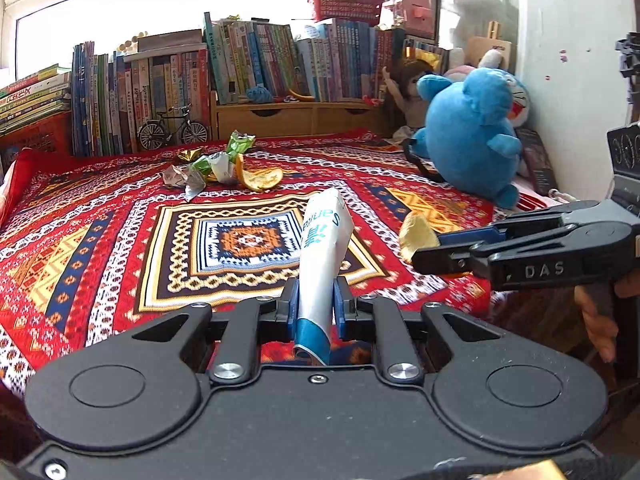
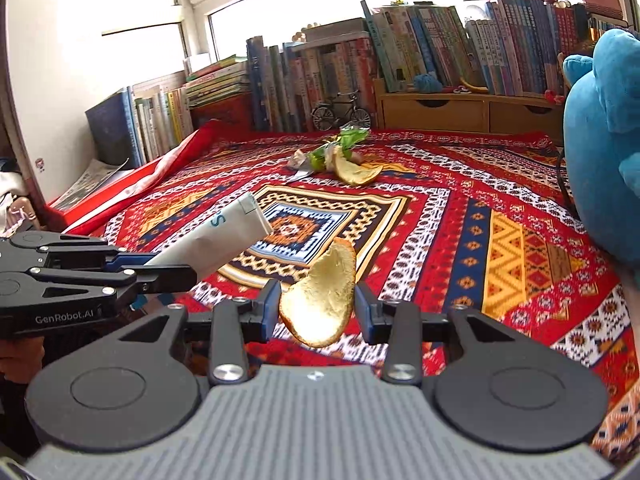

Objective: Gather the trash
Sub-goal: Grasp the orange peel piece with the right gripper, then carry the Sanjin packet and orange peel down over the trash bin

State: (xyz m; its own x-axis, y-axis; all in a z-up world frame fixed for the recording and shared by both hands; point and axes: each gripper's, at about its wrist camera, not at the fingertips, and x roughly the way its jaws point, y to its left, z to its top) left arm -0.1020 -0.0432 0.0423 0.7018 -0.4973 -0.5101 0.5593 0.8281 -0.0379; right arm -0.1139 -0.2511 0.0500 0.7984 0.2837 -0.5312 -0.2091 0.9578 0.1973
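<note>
My left gripper (image 1: 316, 304) is shut on a white and blue squeezed tube (image 1: 324, 248), which sticks up and forward from its blue pads. The right gripper (image 2: 318, 306) is shut on a curved piece of yellow fruit peel (image 2: 320, 300), held above the patterned cloth. Each view shows the other hand: the right gripper (image 1: 432, 248) with the peel (image 1: 416, 234) comes in from the right, and the left gripper (image 2: 172, 266) with the tube (image 2: 216, 236) from the left. At the far side of the cloth lies a pile of crumpled wrappers and orange peel (image 1: 224, 168) (image 2: 344, 164).
A red patterned cloth (image 1: 120, 240) covers the surface. A big blue plush toy (image 1: 472, 132) and a doll sit at the right. Rows of books (image 1: 168, 88), a small model bicycle (image 1: 172, 130) and a wooden drawer unit (image 1: 300, 116) line the back.
</note>
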